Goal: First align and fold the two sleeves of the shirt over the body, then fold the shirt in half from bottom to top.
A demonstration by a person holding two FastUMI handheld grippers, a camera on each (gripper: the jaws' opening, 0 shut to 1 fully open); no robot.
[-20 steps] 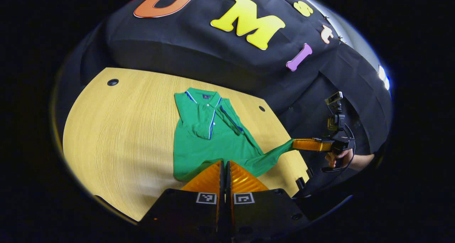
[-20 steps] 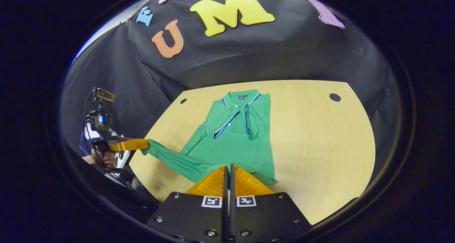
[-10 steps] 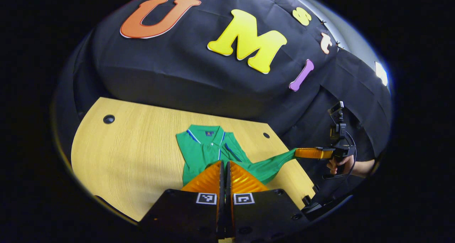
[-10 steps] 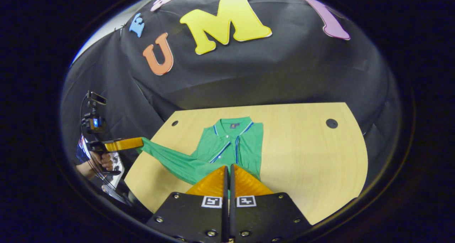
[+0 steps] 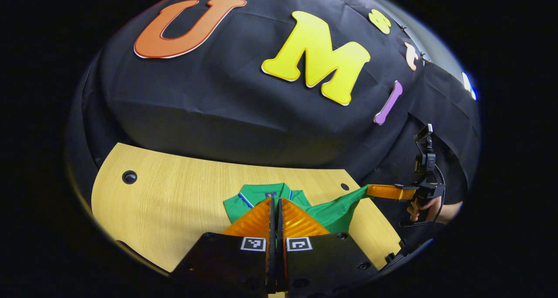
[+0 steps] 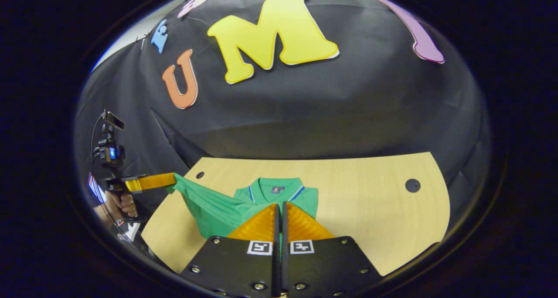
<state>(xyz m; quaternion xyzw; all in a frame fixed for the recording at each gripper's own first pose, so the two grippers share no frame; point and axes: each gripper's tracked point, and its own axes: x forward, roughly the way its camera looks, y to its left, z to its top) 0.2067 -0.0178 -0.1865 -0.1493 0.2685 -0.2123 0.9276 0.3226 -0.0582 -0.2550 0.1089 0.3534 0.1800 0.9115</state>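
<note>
One green polo shirt with blue-and-white collar trim (image 5: 261,197) lies on one light wood-grain table (image 5: 174,193). All positions below are given relative to this shirt.

Left gripper (image 5: 275,201): in the left gripper view its two fingers stand closed together directly in front of the collar, with only a thin slit between them. Green fabric sits against both fingers at the tips. Whether cloth is pinched in the slit cannot be told from that view. In the right gripper view the same tool (image 6: 173,180) appears off the shirt's side, beyond the table edge, carried by one hand (image 6: 124,204). Its fingers are clamped on a corner of the shirt's hem, and the cloth rises from the table to the fingertips in a taut sheet.

Right gripper (image 6: 281,205): in the right gripper view its two fingers are likewise closed to a thin slit, just below the collar, with green fabric around the tips. In the left gripper view the tool (image 5: 369,189) is off the shirt's opposite side, past the table edge, carried by one hand (image 5: 420,208). It grips the other hem corner, which is lifted clear of the table.

The collar and upper body stay flat on the table.

Two round dark holes are counted in the table top: one (image 6: 412,185) well apart from the shirt, one (image 6: 200,174) near the lifted cloth.
</note>
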